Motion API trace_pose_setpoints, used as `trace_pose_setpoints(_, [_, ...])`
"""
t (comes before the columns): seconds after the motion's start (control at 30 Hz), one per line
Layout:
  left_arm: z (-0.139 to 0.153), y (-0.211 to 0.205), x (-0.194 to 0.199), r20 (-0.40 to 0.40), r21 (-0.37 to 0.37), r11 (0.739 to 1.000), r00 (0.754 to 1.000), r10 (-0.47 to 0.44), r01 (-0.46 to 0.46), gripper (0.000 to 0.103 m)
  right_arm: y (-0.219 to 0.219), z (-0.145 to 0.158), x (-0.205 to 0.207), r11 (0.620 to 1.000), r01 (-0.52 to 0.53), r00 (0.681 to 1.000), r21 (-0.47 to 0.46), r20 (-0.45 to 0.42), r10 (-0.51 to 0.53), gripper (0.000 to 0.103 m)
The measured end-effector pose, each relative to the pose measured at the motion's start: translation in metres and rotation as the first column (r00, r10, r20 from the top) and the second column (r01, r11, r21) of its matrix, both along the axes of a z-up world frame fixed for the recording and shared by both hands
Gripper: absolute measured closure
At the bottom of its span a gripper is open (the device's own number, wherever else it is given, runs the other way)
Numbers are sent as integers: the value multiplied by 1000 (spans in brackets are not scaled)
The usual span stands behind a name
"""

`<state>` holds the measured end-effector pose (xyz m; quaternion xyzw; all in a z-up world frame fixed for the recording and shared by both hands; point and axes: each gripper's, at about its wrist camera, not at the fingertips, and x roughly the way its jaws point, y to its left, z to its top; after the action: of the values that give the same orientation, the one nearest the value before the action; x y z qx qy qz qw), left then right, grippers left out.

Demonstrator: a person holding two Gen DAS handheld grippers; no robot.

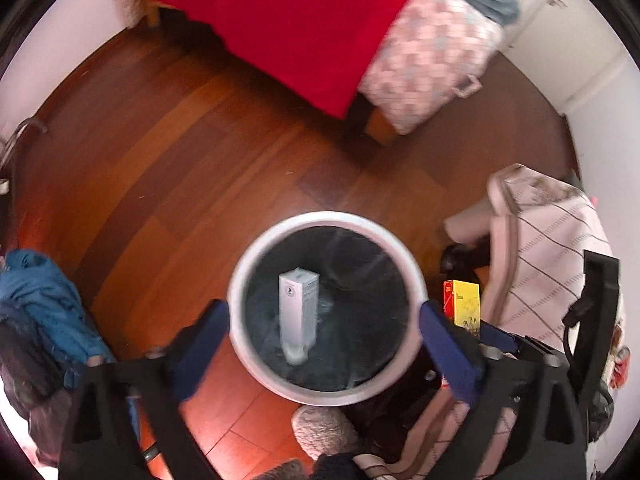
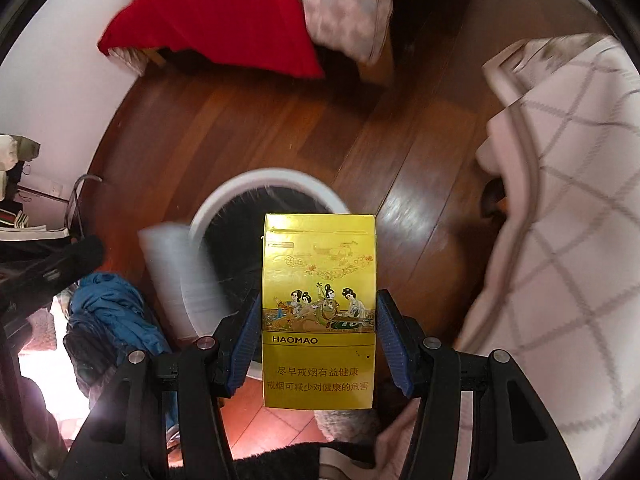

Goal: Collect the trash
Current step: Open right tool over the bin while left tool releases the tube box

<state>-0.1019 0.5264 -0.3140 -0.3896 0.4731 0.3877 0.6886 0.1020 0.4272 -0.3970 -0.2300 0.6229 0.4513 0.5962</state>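
The left tool (image 1: 324, 320) is hanging over the white-rimmed trash bin (image 1: 240, 344) with its blue fingers (image 1: 448, 352) spread wide apart and gripping nothing, while a white carton (image 1: 299, 312) is showing upright within the bin's dark-lined mouth; whether it is resting there or falling cannot be told. The right tool (image 2: 319, 344) is gripping a yellow cigarette pack (image 2: 319, 312) marked HAOMAO by its two long sides, holding it upright just beside the bin (image 2: 224, 196) above the wooden floor (image 2: 400, 152). A red-covered bed (image 1: 288, 20) is standing beyond the bin, and a checked blanket (image 2: 560, 208) is lying off to the right.
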Motion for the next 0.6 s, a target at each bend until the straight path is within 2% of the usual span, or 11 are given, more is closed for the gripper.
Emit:
trace_pose_setpoints(0.1, [-1, 1, -18, -65, 40, 998, 997, 47, -45, 2, 15, -23, -4, 1000, -6, 999, -29, -41, 5, 42])
trace_pose_setpoints(0.13, [-1, 0, -24, -81, 59, 996, 995, 64, -59, 2, 16, -26, -4, 999, -6, 999, -31, -50, 5, 36])
trace_pose_setpoints(0.2, [-1, -1, -34, -98, 99, 991, 991, 96, -86, 2, 19, -30, -4, 999, 2, 998, -34, -55, -3, 9])
trace_pose_setpoints(0.27, [1, -6, -43, -124, 131, 986, 985, 124, -107, 2, 24, -32, -3, 999, 10, 999, -41, -47, -12, 1])
trace_pose_setpoints(0.37, [5, -15, -46, -154, 143, 984, 980, 125, -103, 2, 17, -26, -8, 998, 13, 1000, -54, -24, -14, 0])
trace_pose_setpoints(0.6, [29, -47, -38, -213, 204, 979, 974, 73, -29, 2, -10, 16, -17, 998, 5, 997, -57, 75, 0, 0])
